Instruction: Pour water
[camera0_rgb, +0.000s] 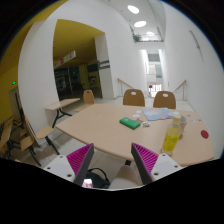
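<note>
Gripper (113, 160) is held open and empty; the yellow bottle (174, 134) stands beyond the right finger, awaiting approach.

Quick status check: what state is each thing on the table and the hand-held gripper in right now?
Hand-held gripper: open, holding nothing, short of the table.
Bottle: upright on the table, yellowish liquid inside, untouched.
Green book: lying flat.
Papers: lying flat.
Chairs: unoccupied, behind the table.
</note>
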